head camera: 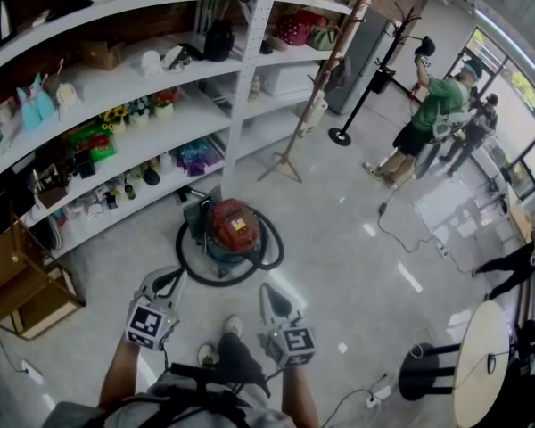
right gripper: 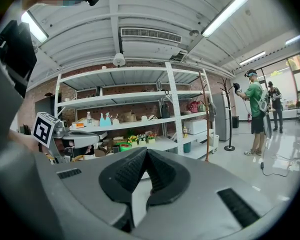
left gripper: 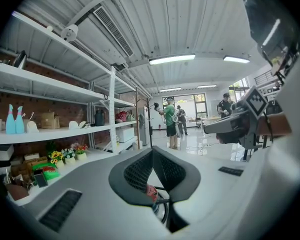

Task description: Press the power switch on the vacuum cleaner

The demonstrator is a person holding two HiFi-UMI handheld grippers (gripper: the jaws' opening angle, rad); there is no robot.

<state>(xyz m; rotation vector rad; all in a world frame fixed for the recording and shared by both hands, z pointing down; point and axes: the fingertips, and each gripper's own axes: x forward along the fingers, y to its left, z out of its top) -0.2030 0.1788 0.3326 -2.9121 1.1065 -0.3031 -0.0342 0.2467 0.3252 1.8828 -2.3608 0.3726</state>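
vac: red vacuum cleaner point(head camera: 232, 228) on the floor, ahead of both grippers, apart from them, close to the shelf unit's foot; yellow label on top. A red bit of it also shows low in the gap between the L jaws in left gripper view point(left gripper: 151, 191).
switch: too small to pick out.
hose: black hose point(head camera: 221, 281) looped round the vac; its near arc lies btw grippers & vac body.
L gripper: left gripper point(head camera: 167, 279) held low, jaw tips together, gripping nothing point(left gripper: 152, 153); aimed along the floor twd the vac.
R gripper: right gripper point(head camera: 269, 292) beside it, jaw tips also together, no grip on anything point(right gripper: 146, 153).
shelves: white shelf unit point(head camera: 116, 163) behind & L of the vac, packed w/ small items, flowers.
stands: wooden coat rack point(head camera: 316, 87) behind the vac to the R; black coat stand point(head camera: 341, 136) further R.
others: person in green top point(head camera: 432, 114) well apart, upper R.
side bits: wooden crate point(head camera: 18, 283) far L; round table point(head camera: 481, 364) lower R.
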